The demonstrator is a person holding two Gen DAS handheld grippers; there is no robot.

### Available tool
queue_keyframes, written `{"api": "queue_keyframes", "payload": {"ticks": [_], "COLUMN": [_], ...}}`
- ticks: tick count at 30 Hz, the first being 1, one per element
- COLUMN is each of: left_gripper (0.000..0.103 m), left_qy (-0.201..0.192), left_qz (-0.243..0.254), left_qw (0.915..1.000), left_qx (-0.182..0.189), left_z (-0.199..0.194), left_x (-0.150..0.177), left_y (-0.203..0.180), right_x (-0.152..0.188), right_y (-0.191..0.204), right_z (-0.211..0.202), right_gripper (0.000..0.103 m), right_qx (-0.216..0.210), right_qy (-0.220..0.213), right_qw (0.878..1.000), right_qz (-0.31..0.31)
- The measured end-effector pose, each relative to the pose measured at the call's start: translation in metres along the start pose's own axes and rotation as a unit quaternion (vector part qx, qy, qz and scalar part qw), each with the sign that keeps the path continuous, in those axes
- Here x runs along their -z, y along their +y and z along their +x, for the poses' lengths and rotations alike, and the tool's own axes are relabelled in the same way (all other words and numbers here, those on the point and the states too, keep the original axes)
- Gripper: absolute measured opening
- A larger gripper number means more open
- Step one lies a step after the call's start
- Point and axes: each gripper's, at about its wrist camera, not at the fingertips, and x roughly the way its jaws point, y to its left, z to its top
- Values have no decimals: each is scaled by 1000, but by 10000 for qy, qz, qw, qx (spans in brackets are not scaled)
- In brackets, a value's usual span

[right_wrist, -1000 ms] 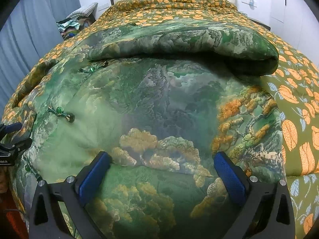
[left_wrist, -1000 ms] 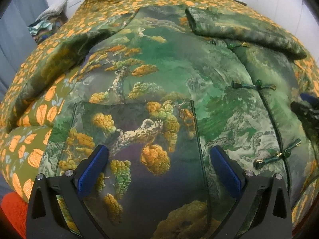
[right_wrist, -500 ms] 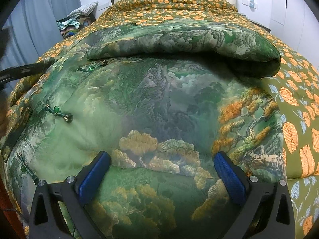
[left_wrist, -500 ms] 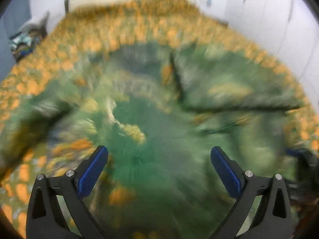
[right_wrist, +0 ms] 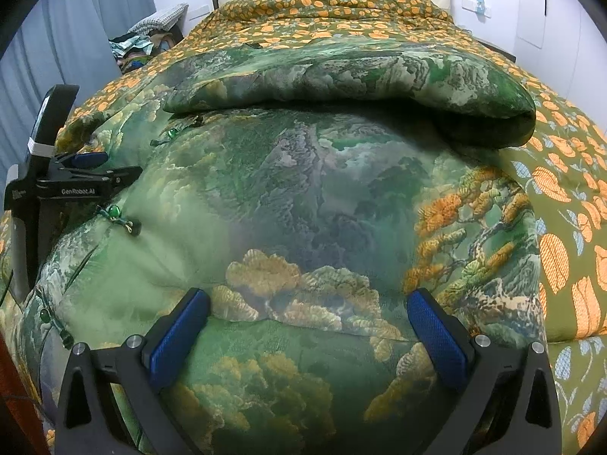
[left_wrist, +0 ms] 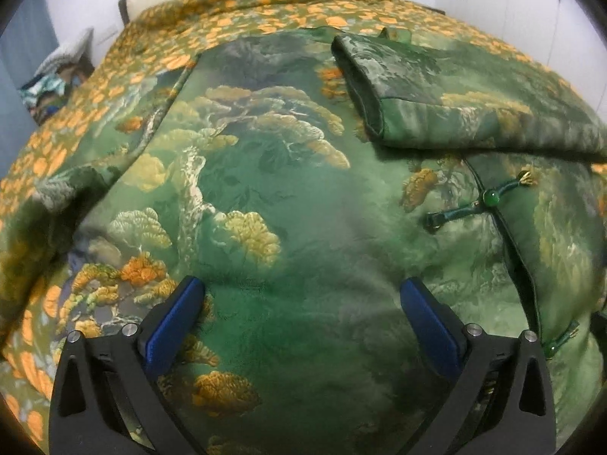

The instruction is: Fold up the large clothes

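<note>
Because the green jacket [left_wrist: 303,197] lies spread front-up on the bed [left_wrist: 265,11], its left side is flat for folding, so my left claw [left_wrist: 299,311] hovers wide open above it, gripping nothing. Right of the knot buttons [left_wrist: 489,199], one sleeve [right_wrist: 341,76] is already folded across the chest, and my right claw [right_wrist: 307,314] hovers equally spread and empty.

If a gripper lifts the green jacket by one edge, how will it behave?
The green jacket looks puffy, so it would probably drape, not stay flat. Its sheen suggests a slippery fabric. The folded sleeve lies loose on top and may fall open.
</note>
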Motion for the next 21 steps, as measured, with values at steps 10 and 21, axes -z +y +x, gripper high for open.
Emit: {"api": "queue_keyframes", "payload": {"ticks": [10, 21], "left_gripper": [103, 103], "left_qy": [-1, 2], "left_qz": [38, 36], "left_qw": [10000, 10000], "left_qx": [-60, -62], "left_z": [-1, -1], "left_x": [-2, -2], "left_y": [-3, -3], "right_x": [-1, 0], "right_y": [1, 1], "right_z": [1, 1], "right_gripper": [103, 103], "right_qx": [-2, -1], "right_qy": [-24, -34], "right_qw": [10000, 10000], "right_qz": [1, 2]}}
